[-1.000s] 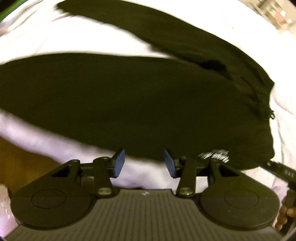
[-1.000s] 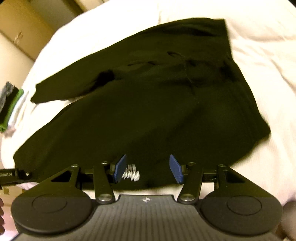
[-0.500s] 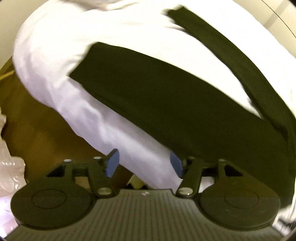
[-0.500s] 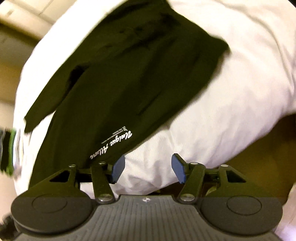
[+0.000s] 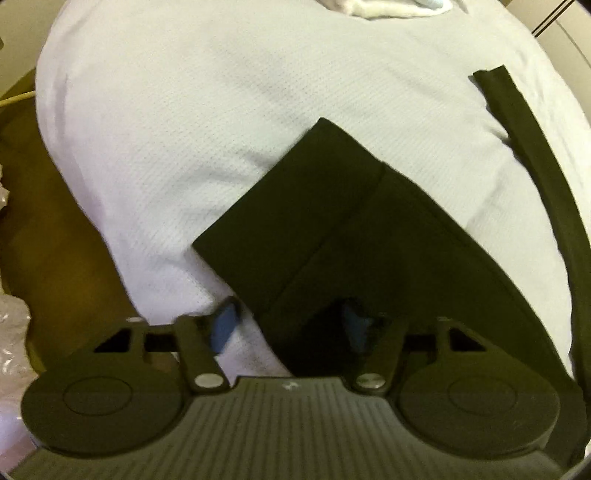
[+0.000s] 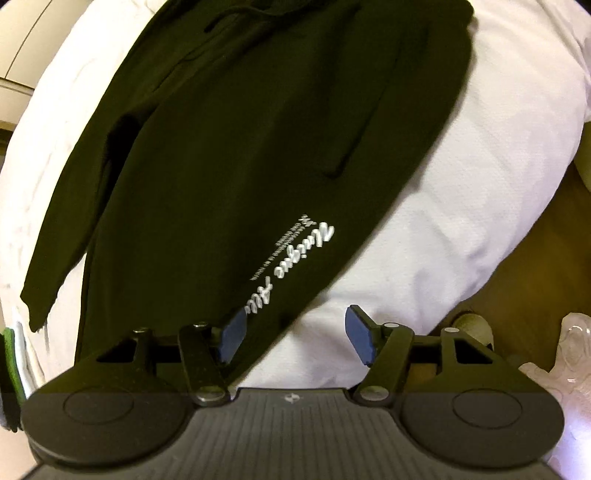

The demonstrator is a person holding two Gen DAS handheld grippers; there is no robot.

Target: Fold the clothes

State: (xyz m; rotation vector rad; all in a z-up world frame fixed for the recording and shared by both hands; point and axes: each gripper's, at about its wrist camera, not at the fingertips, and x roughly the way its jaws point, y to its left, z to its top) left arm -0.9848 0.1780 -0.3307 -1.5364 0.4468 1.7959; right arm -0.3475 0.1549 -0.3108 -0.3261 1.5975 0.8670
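Observation:
Black trousers [image 6: 236, 155] with white lettering [image 6: 295, 254] lie flat on a white bed [image 6: 461, 206]. In the left wrist view one leg's cuffed end [image 5: 295, 221] lies just ahead of my left gripper [image 5: 290, 325], which is open, its jaws to either side of the cloth's near edge. The other leg [image 5: 535, 166] runs along the right. My right gripper [image 6: 295, 334] is open and empty at the trousers' near edge, below the lettering.
The bed's edge drops to a brown wooden floor [image 5: 55, 240], also in the right wrist view [image 6: 535, 258]. Crumpled clear plastic [image 6: 569, 354] lies at the lower right. A green and dark folded item [image 6: 11, 369] sits at the far left. White bedding [image 5: 388, 7] lies at the far end.
Both grippers swung apart along the trousers: the left one to the leg's cuffed end, the right one to the lettered part near the waist. Both stayed open.

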